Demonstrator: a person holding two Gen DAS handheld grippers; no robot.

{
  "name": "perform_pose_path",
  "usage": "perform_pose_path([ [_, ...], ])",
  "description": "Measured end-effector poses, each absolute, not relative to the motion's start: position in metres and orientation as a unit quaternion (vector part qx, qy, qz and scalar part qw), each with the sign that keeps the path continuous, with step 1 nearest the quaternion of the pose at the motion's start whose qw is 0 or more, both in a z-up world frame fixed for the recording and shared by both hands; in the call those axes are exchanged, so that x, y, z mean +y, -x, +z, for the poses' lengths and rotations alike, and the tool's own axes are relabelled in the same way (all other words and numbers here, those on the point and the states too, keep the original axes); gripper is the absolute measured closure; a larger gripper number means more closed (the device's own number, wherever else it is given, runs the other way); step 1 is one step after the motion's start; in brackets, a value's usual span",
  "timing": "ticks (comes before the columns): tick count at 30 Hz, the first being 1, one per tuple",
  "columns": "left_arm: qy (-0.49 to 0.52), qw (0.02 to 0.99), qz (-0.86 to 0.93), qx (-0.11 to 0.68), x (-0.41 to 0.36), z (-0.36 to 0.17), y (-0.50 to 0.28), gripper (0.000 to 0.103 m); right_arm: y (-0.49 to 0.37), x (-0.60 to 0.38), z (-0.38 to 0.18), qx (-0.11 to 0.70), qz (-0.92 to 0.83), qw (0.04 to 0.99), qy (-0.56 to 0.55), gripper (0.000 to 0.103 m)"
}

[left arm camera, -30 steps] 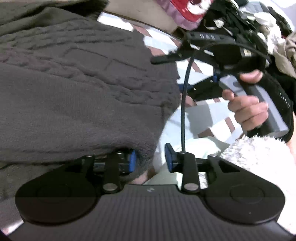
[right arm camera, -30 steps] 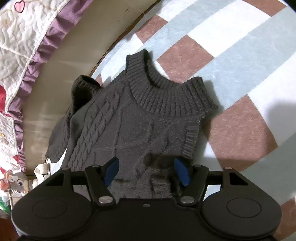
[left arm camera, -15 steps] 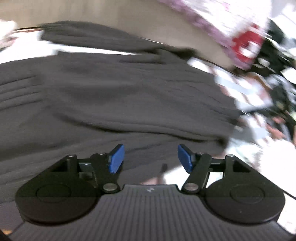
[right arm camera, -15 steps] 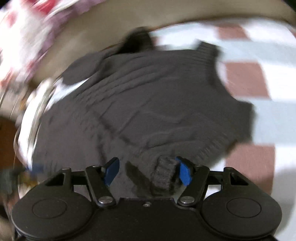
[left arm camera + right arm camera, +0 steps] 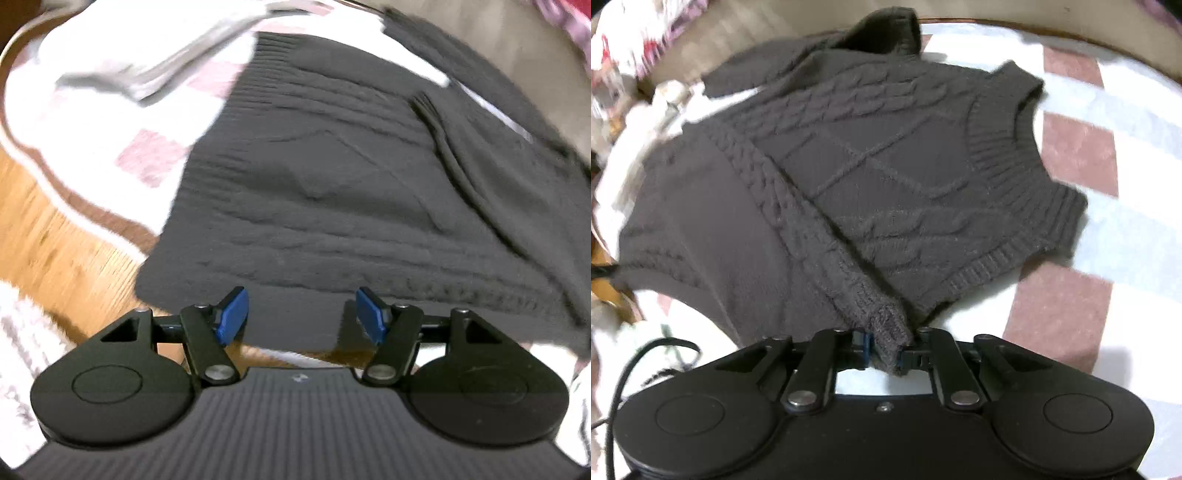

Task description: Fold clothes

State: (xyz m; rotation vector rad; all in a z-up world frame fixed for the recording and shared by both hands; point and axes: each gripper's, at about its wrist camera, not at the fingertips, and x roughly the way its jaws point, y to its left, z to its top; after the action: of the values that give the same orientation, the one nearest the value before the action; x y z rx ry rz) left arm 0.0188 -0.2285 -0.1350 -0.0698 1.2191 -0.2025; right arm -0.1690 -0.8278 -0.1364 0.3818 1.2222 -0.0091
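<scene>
1. Dark grey cable-knit sweater (image 5: 871, 177) spread flat on a checked blanket (image 5: 1082, 302) of white, pale blue and dusty pink squares, ribbed neckline toward the far right in the right wrist view.
2. One sleeve (image 5: 827, 236) folded across the sweater's front, running diagonally from far left down to the near edge.
3. Right claw (image 5: 884, 352) clamped on the ribbed cuff (image 5: 890, 332) at the end of that sleeve, having just closed; blue pads pressing the knit from both sides, cuff bunched between them.
4. Left claw (image 5: 301, 315) with jaws apart, having widened within the last second, nothing pinched; blue fingertips (image 5: 232, 314) hovering above the sweater's (image 5: 332, 184) near edge, the knit visible in the gap but not gripped.
5. In the left wrist view, picture smeared by motion blur; ribbed hem of the sweater at the far left, a sleeve fold running down the right side.
6. Wooden floor (image 5: 55, 251) seen past the blanket's (image 5: 110, 122) rounded brown-trimmed edge at the near left.
7. A pale grey cloth (image 5: 166, 70), blurred, lying on the blanket at the far left, apart from the sweater.
8. Black cable (image 5: 631, 365) looping at the near left of the right wrist view.
</scene>
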Motion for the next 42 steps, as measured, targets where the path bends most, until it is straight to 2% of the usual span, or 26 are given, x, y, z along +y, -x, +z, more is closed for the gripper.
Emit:
perform_pose_path([
  [3, 0.091, 0.813, -0.067, 0.572, -0.206, -0.136, -0.02, 0.035, 0.16, -0.812, -0.108, 0.548, -0.057, 0.82, -0.151, 0.063],
  [7, 0.07, 0.834, -0.032, 0.547, -0.2, -0.139, -0.02, 0.035, 0.155, -0.783, -0.051, 0.464, -0.064, 0.864, -0.183, 0.059],
  [9, 0.046, 0.848, -0.019, 0.527, -0.199, -0.143, -0.021, 0.033, 0.15, -0.761, -0.028, 0.42, -0.021, 0.88, -0.224, 0.055],
  [13, 0.061, 0.831, -0.032, 0.552, -0.2, -0.162, -0.032, 0.029, 0.14, -0.722, -0.015, 0.358, 0.153, 0.849, -0.358, 0.051],
  [15, 0.051, 0.831, -0.032, 0.553, -0.205, -0.167, -0.032, 0.026, 0.133, -0.703, -0.022, 0.344, 0.21, 0.815, -0.417, 0.036],
  [16, 0.042, 0.834, -0.033, 0.549, -0.209, -0.167, -0.03, 0.027, 0.13, -0.692, -0.027, 0.352, 0.22, 0.808, -0.418, 0.035],
  [17, 0.035, 0.839, -0.04, 0.541, -0.212, -0.167, -0.028, 0.036, 0.126, -0.679, -0.032, 0.37, 0.212, 0.813, -0.398, 0.035],
  [18, 0.013, 0.846, -0.056, 0.531, -0.218, -0.168, -0.025, 0.08, 0.123, -0.667, -0.038, 0.395, 0.187, 0.824, -0.361, 0.035],
  [19, -0.01, 0.851, -0.072, 0.519, -0.223, -0.168, -0.021, 0.1, 0.119, -0.652, -0.047, 0.427, 0.157, 0.837, -0.305, 0.035],
  [22, -0.051, 0.87, -0.099, 0.48, -0.232, -0.158, -0.008, 0.099, 0.116, -0.612, -0.078, 0.5, 0.116, 0.845, -0.154, 0.035],
  [24, -0.069, 0.882, -0.11, 0.452, -0.236, -0.148, 0.002, 0.099, 0.118, -0.592, -0.093, 0.519, 0.121, 0.84, -0.101, 0.037],
  [30, 0.019, 0.886, -0.111, 0.45, -0.2, -0.128, 0.002, 0.1, 0.121, -0.507, -0.12, 0.528, 0.165, 0.818, 0.16, 0.039],
  [34, 0.036, 0.886, -0.123, 0.447, -0.199, -0.126, 0.003, 0.1, 0.108, -0.483, -0.144, 0.532, 0.177, 0.8, 0.215, 0.039],
  [37, 0.054, 0.886, -0.127, 0.443, -0.194, -0.12, 0.002, 0.1, 0.099, -0.482, -0.148, 0.5, 0.177, 0.818, 0.222, 0.038],
  [38, 0.057, 0.886, -0.127, 0.442, -0.192, -0.119, 0.003, 0.1, 0.096, -0.485, -0.148, 0.494, 0.177, 0.823, 0.217, 0.04],
  [40, 0.06, 0.886, -0.127, 0.442, -0.19, -0.12, 0.003, 0.1, 0.091, -0.496, -0.146, 0.499, 0.194, 0.827, 0.17, 0.078],
  [41, 0.062, 0.886, -0.126, 0.442, -0.188, -0.119, 0.003, 0.1, 0.089, -0.501, -0.143, 0.503, 0.197, 0.828, 0.147, 0.091],
  [42, 0.061, 0.886, -0.125, 0.442, -0.187, -0.117, 0.004, 0.1, 0.089, -0.505, -0.138, 0.508, 0.198, 0.828, 0.128, 0.093],
])
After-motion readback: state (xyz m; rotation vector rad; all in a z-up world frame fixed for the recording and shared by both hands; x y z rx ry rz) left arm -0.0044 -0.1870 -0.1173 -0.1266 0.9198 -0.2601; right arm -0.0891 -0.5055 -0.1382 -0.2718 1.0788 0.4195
